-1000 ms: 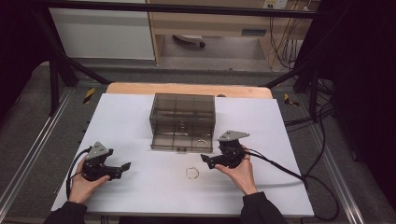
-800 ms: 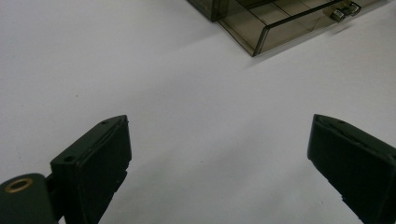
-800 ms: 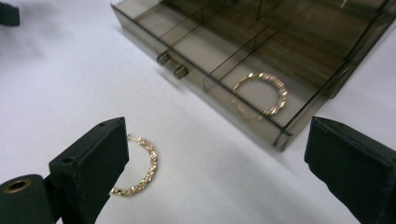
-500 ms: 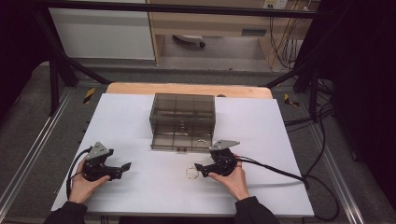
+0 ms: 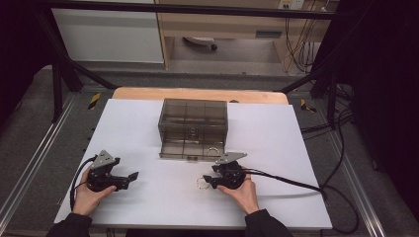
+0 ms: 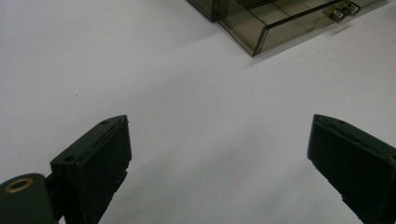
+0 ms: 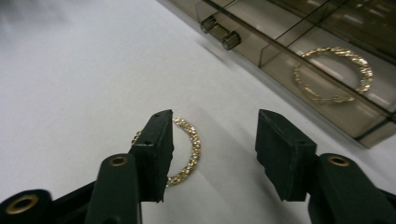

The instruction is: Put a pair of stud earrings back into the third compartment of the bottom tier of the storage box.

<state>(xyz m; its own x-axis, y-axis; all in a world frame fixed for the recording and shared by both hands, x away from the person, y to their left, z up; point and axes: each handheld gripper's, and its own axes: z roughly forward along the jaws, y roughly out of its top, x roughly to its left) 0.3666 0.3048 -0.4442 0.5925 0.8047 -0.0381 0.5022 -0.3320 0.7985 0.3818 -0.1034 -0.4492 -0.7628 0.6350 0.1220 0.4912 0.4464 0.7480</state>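
Down on the white bench [image 5: 148,123], the right gripper [image 7: 212,154] has just been closing its fingers, yet they stand apart around one side of a gold beaded ring-shaped bracelet [image 7: 189,149], not pressing it. That bracelet lies flat at six o'clock from the smoky clear plastic drawer box [image 5: 192,127], whose open drawer holds a second gold bracelet [image 7: 332,74]. At eight o'clock, the left gripper [image 6: 219,163] holds its fingers wide open, with nothing between them.

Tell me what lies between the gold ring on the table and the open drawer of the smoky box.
Nothing: in the right gripper view, bare white table runs from the gold ring to the drawer, which already holds a second ring.
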